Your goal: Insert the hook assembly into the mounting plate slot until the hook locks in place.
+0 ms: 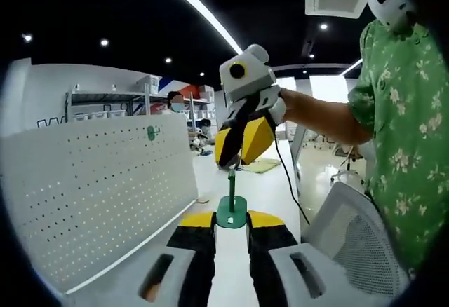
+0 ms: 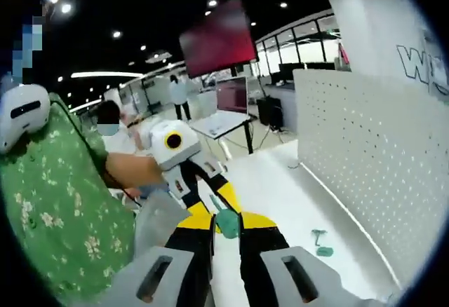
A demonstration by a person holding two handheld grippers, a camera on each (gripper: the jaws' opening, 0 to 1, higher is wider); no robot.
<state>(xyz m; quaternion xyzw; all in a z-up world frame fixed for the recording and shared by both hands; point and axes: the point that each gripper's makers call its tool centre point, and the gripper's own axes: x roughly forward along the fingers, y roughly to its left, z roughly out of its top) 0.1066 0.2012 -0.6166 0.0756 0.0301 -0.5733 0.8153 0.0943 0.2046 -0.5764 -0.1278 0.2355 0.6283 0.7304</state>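
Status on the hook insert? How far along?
Early. One green hook already sits on the white pegboard. In hand: the left hand-held gripper clamps a green hook assembly, with the right hand-held gripper at its post. Left: insertion and locking. A spare hook lies on the table.

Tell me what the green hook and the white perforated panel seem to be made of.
Green hook: looks like moulded plastic, with a uniform matte green colour, a round base and a thin post; it is clamped in the left hand-held gripper. White perforated panel: probably painted sheet metal or rigid plastic, flat and thin with even rows of holes and a smooth matte face; the look leaves it open.
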